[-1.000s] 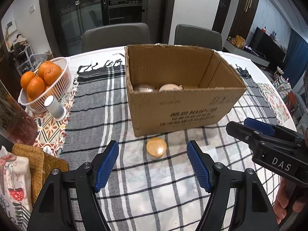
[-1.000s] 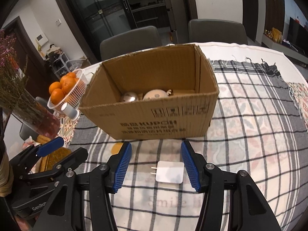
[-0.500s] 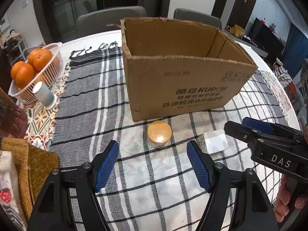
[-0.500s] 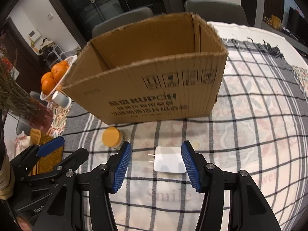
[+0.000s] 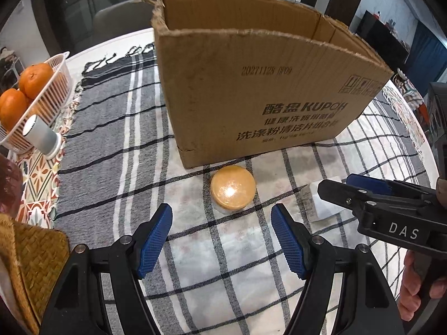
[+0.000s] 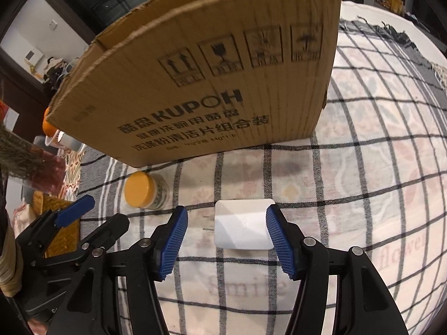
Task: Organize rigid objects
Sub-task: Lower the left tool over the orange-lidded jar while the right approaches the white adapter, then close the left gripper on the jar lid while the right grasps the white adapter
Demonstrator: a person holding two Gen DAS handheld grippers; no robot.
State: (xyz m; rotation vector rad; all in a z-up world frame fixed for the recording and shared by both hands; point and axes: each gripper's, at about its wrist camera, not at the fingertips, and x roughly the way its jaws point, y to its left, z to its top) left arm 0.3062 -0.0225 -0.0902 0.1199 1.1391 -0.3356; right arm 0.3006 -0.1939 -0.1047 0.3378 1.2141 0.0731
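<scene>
A small jar with an orange lid point(image 5: 233, 189) stands on the checked cloth just in front of the open cardboard box point(image 5: 251, 89). My left gripper point(image 5: 222, 240) is open and low, with the jar just beyond its fingertips. A white plug adapter point(image 6: 242, 228) lies flat on the cloth, and my right gripper point(image 6: 226, 238) is open with its blue pads on either side of it, not touching. The jar also shows in the right wrist view point(image 6: 145, 191), and the adapter in the left wrist view point(image 5: 321, 205). The box's inside is hidden.
A white basket of oranges point(image 5: 30, 97) and a small white cylinder point(image 5: 42, 136) stand at the left. A woven mat point(image 5: 30, 262) lies at the near left. A vase with dried flowers point(image 6: 25, 162) stands at the left. Chairs stand behind the table.
Both grippers have dropped lower and moved forward toward the box. The jar and the adapter now sit close to the fingertips, and the box's inside has gone out of sight.
</scene>
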